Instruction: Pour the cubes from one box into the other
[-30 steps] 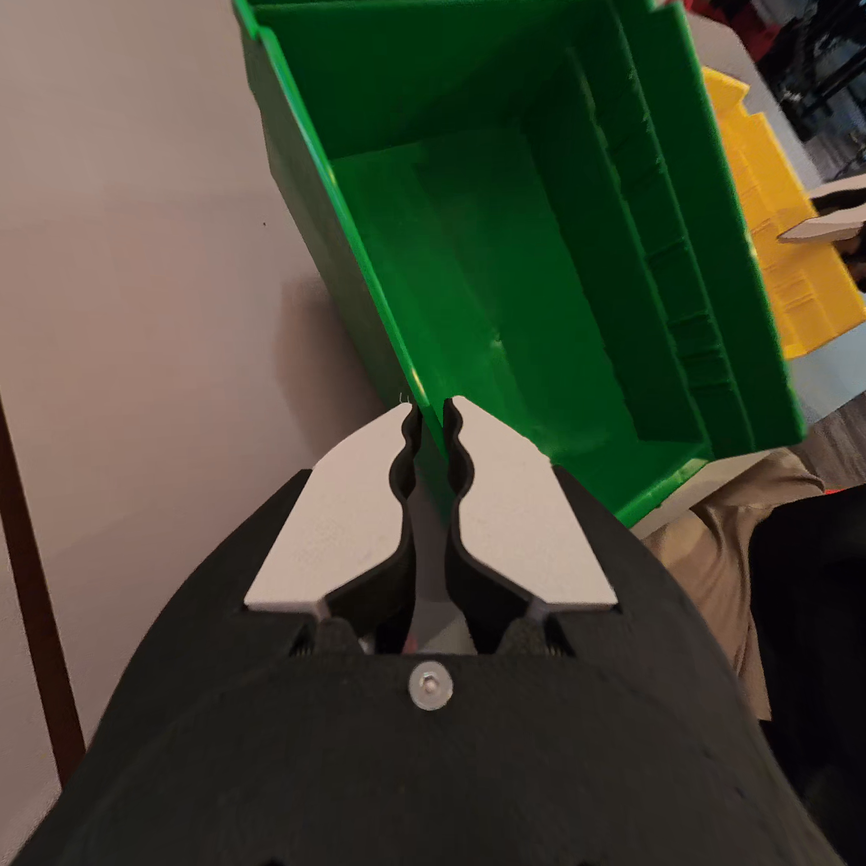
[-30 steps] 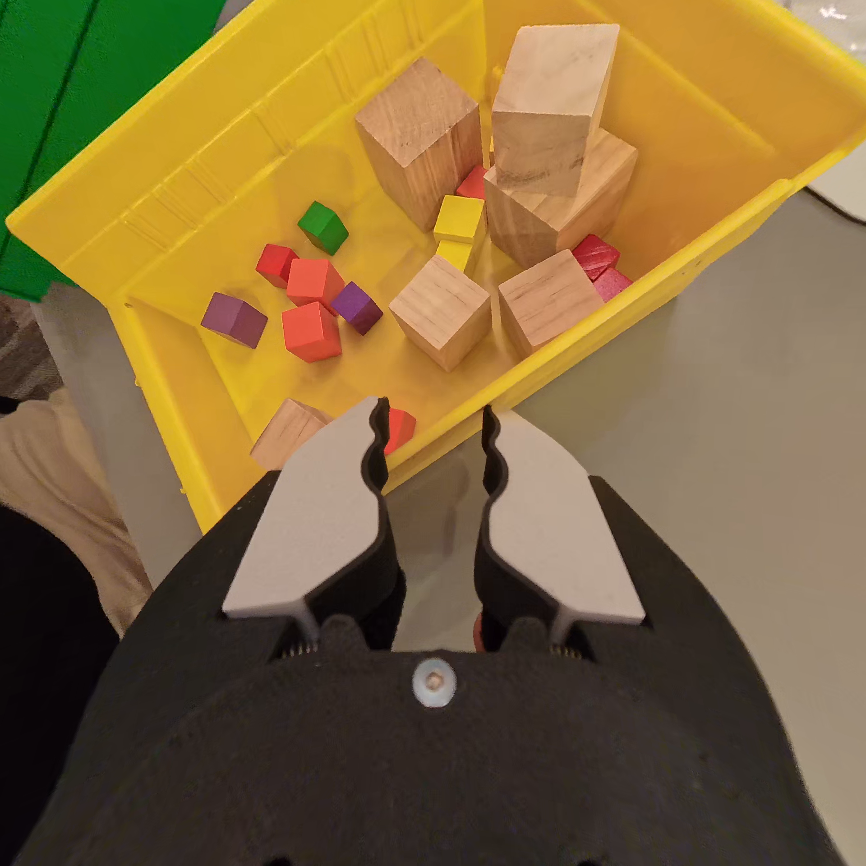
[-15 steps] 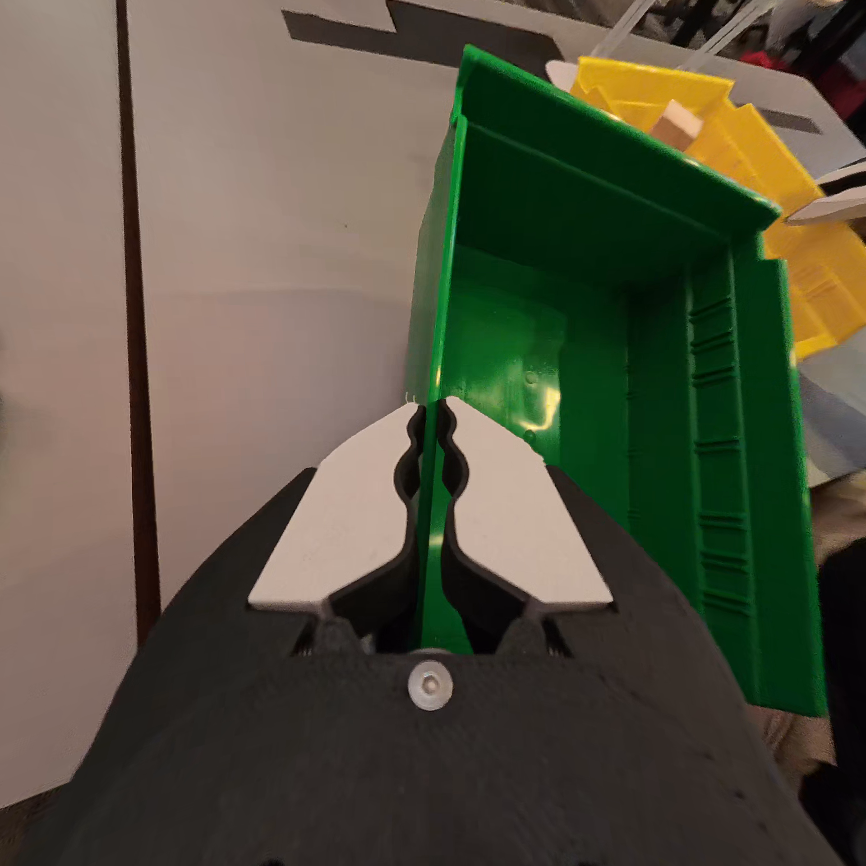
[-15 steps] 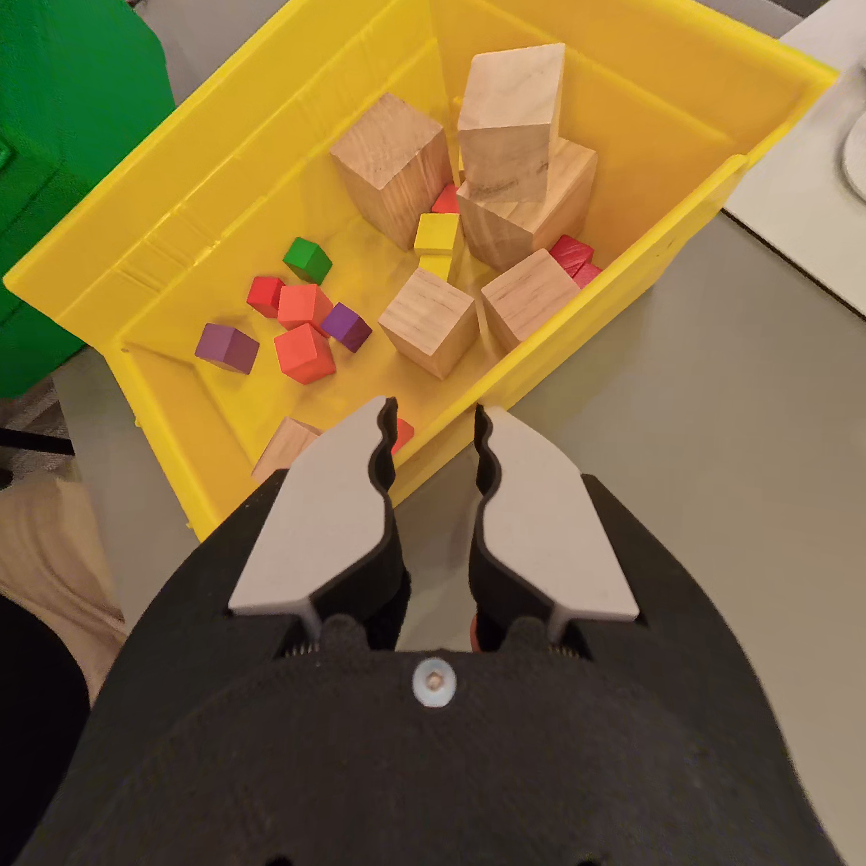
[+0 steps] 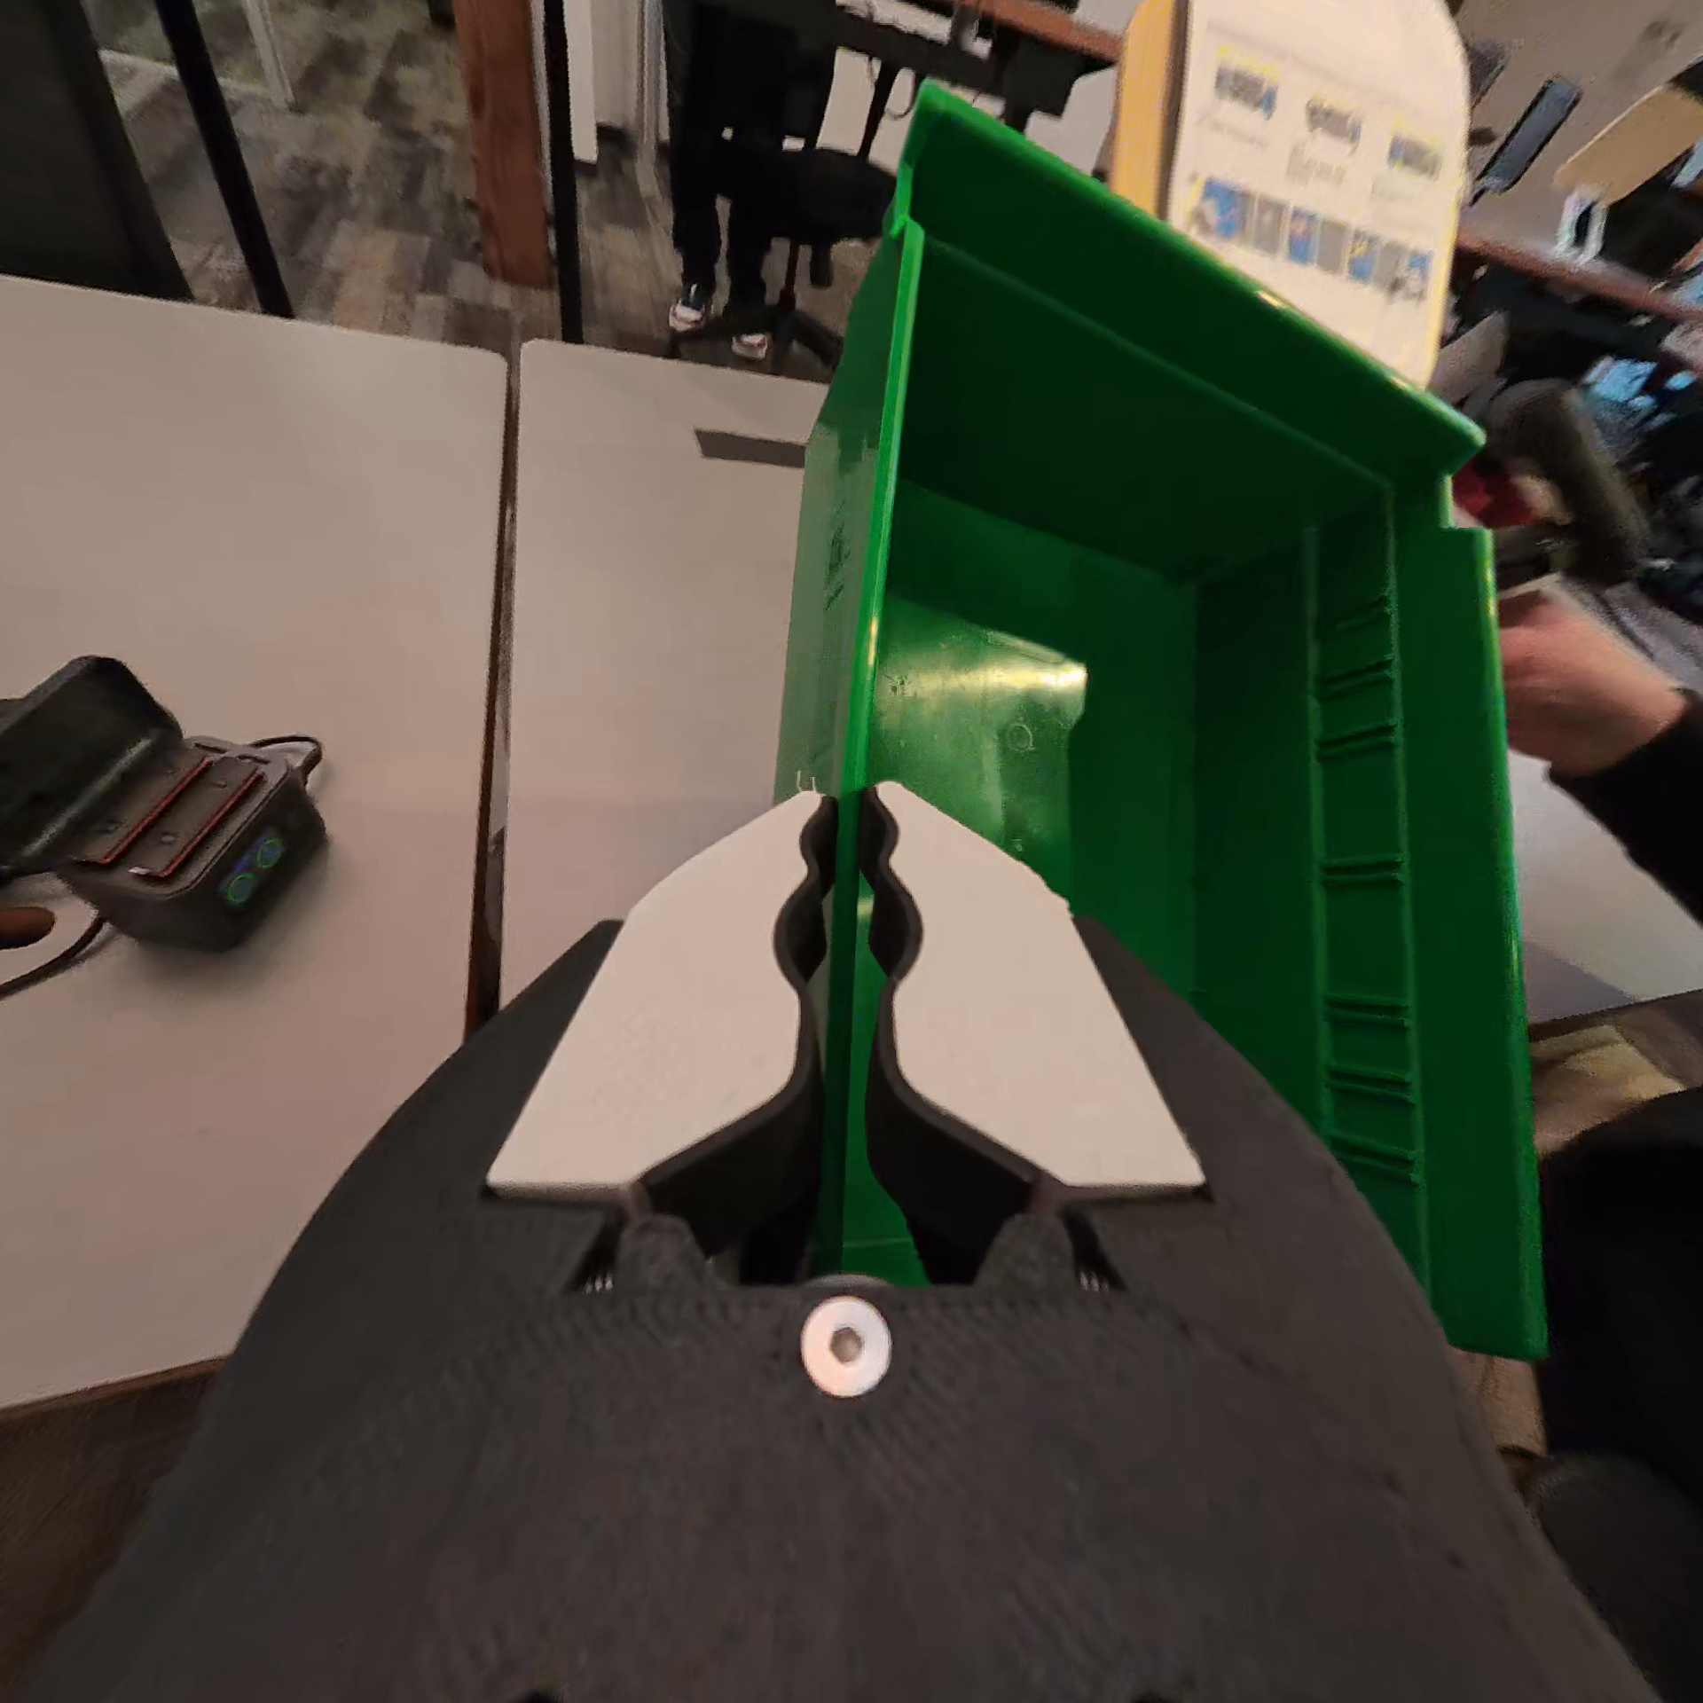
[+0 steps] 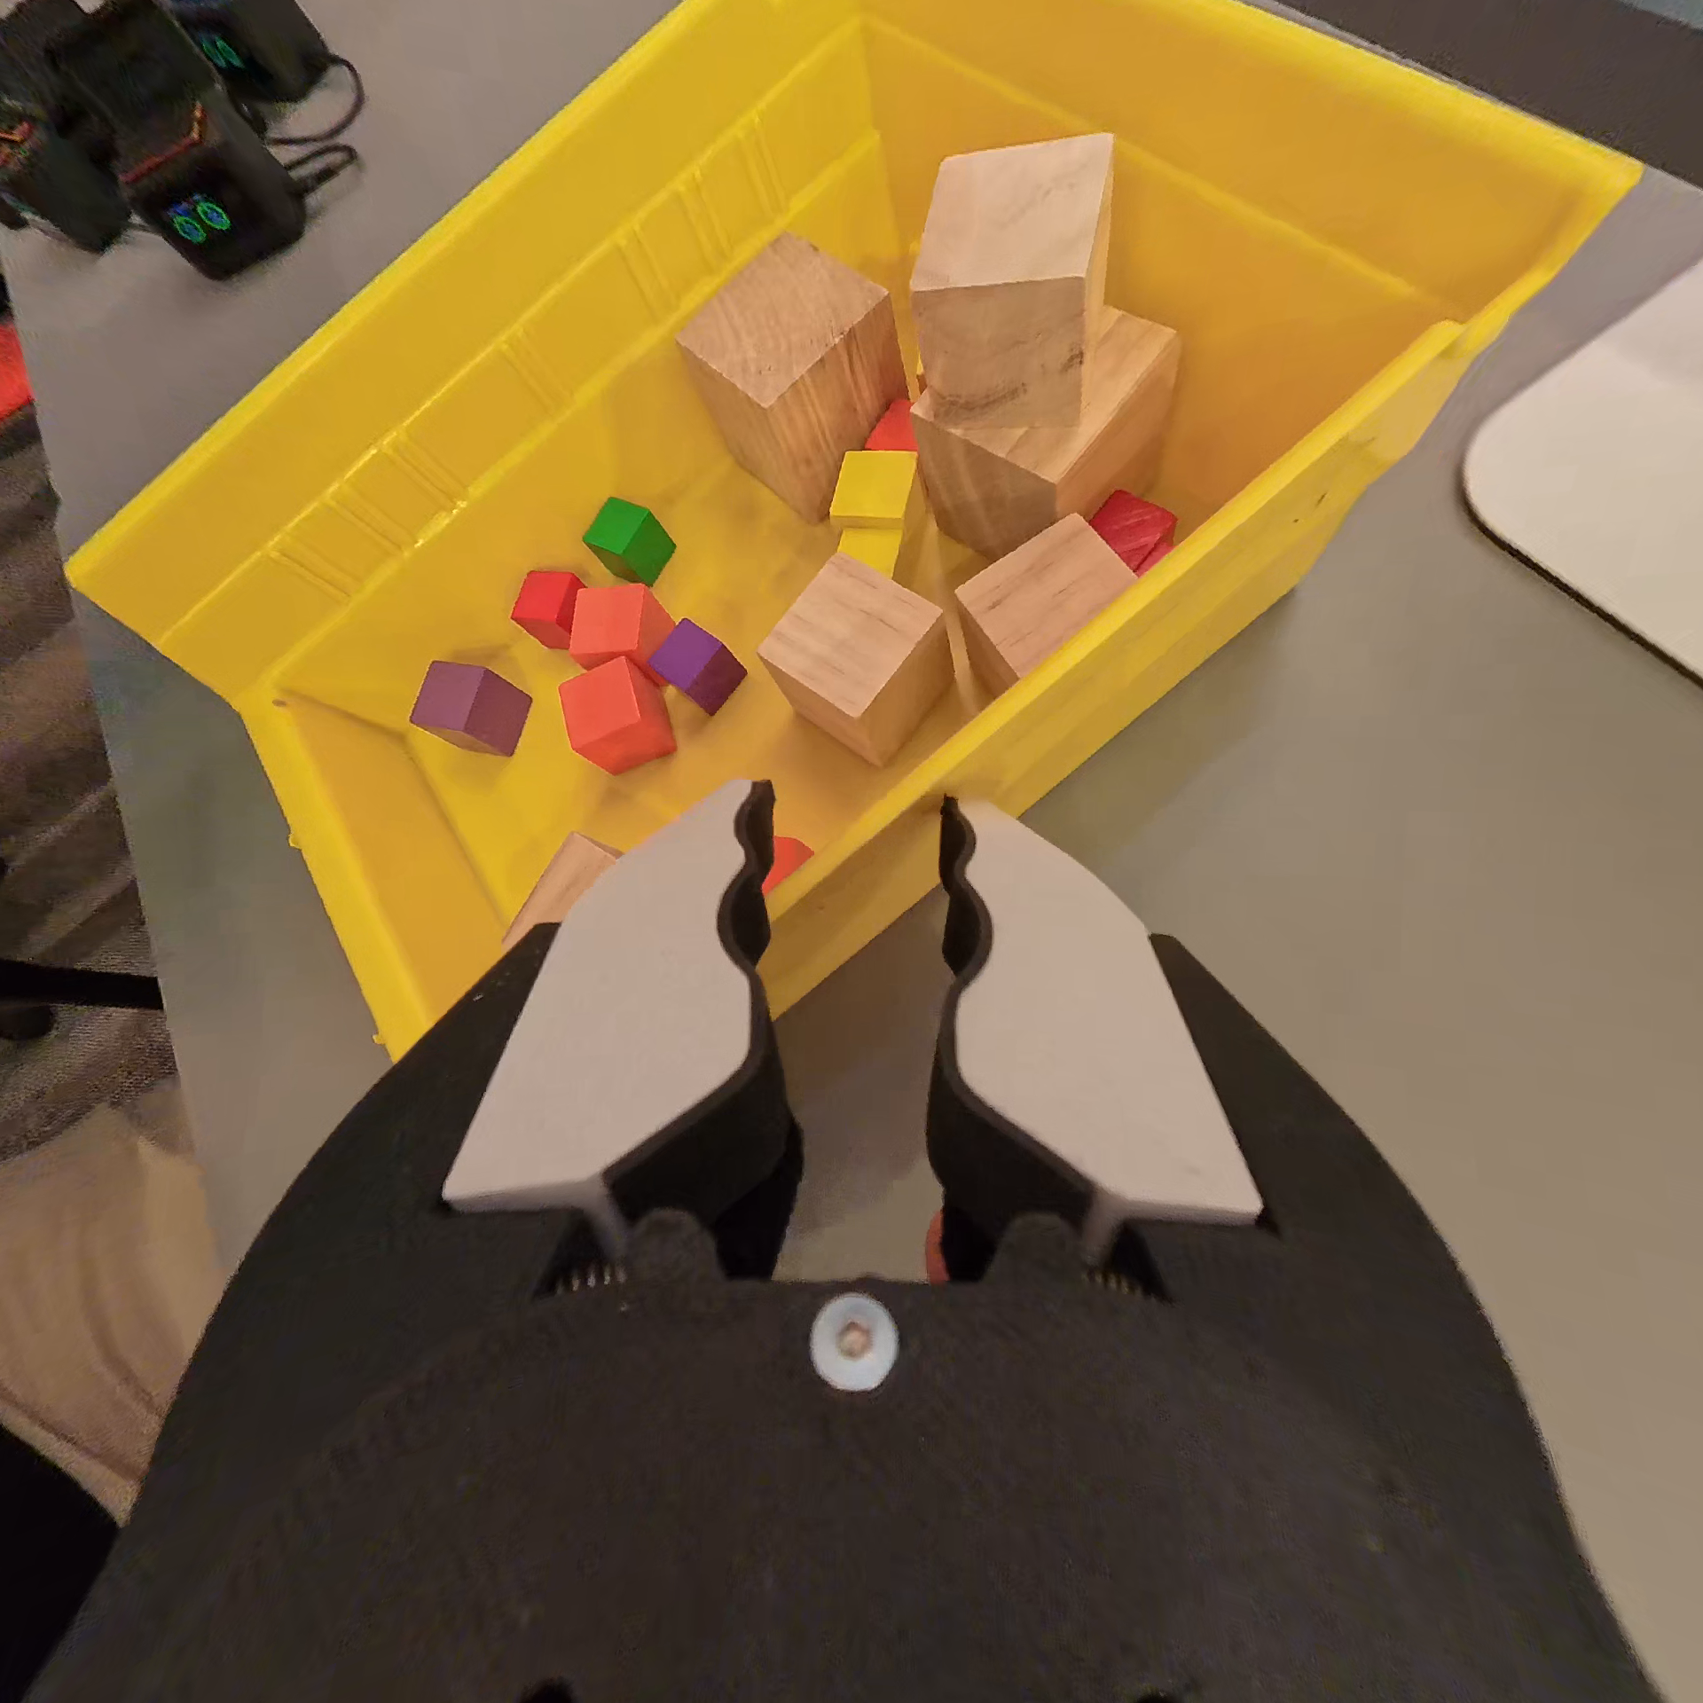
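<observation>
My left gripper (image 5: 848,802) is shut on the side wall of the green box (image 5: 1152,700), which I hold lifted and tipped up; its inside is empty. The yellow box (image 6: 1244,166) rests on the grey table and holds several large wooden cubes (image 6: 792,359) and several small coloured cubes (image 6: 616,710). My right gripper (image 6: 852,811) is open, with its fingers astride the yellow box's near wall but apart from it.
A black device with cables (image 5: 175,829) lies on the white table at the left; it also shows in the right wrist view (image 6: 184,175). A person's hand and dark sleeve (image 5: 1585,710) are to the right of the green box. A white board (image 6: 1603,461) lies at the right.
The green box has swung up and away, out of the right wrist view, and now stands more upright in my left gripper. The yellow box and my right gripper have stayed together, fingers still apart.
</observation>
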Demonstrator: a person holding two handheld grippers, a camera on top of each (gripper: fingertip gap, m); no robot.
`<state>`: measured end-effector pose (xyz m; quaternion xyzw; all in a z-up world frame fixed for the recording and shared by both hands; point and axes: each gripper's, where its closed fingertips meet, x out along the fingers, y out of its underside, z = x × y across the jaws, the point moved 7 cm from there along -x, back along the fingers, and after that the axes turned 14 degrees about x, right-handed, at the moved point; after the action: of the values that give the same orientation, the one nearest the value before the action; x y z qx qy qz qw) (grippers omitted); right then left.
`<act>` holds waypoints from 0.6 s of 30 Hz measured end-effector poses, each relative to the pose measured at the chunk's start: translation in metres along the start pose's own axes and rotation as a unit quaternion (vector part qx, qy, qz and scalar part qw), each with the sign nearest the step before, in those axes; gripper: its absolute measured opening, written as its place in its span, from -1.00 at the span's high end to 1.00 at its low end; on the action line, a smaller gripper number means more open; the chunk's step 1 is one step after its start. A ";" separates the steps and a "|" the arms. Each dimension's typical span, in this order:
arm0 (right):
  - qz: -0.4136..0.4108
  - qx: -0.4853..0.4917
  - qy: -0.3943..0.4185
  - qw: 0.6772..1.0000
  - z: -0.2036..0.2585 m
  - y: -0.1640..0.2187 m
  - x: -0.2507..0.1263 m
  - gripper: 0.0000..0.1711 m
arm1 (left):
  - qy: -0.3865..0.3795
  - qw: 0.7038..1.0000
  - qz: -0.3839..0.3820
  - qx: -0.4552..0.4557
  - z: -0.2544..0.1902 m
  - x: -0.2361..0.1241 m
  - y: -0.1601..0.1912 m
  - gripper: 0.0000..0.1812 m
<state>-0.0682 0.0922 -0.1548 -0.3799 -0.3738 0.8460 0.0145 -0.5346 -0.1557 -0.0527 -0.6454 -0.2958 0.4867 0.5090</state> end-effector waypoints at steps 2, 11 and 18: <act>0.004 -0.001 -0.024 1.000 0.008 -0.003 0.012 0.58 | 0.011 1.000 -0.021 0.002 -0.010 0.001 -0.008 0.95; -0.020 0.070 -0.133 0.988 -0.001 -0.007 -0.005 0.21 | 0.140 0.988 -0.056 0.019 -0.113 0.072 -0.071 0.96; -0.125 0.106 -0.052 0.985 -0.088 0.032 -0.156 0.36 | 0.295 0.955 -0.021 -0.017 -0.238 0.215 -0.087 0.96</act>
<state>0.1083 0.0757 -0.1146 -0.2823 -0.3268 0.8909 0.1407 -0.2279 -0.0286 -0.0390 -0.7626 -0.1541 0.2587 0.5725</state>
